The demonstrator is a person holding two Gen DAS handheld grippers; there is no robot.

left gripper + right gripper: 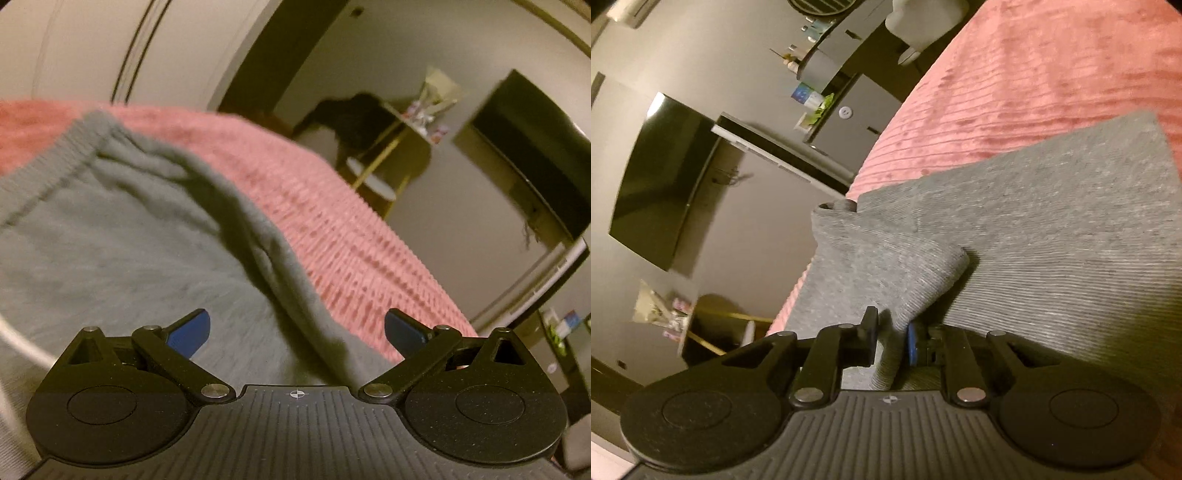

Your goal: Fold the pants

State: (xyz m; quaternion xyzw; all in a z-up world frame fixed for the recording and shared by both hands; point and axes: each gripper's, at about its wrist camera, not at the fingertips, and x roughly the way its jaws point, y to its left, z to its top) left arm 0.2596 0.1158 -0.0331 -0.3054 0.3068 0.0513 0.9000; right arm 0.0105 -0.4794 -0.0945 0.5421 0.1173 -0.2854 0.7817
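Pink blanket [332,206] under our gray pants [110,240]. Our left gripper [297,328] spread wide above them. Our right gripper [892,341] pinches pants fold at 6 o'clock.

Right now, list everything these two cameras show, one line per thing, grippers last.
pants: one, grey, spread on the bed, a bunched fold lifted at the near edge
bedspread: one, pink ribbed, under the pants
television: one, black screen, on the wall beyond the bed
side table: one, gold legs with pale round shelves, by the far wall, small items on top
dark bundle: one, black, beside the side table; too blurred to identify
cabinet: one, grey, past the bed's edge, a small plant and cup on it
left gripper: one, black with blue pads, open, over the pants
right gripper: one, black with blue pads, shut on the pants' fold
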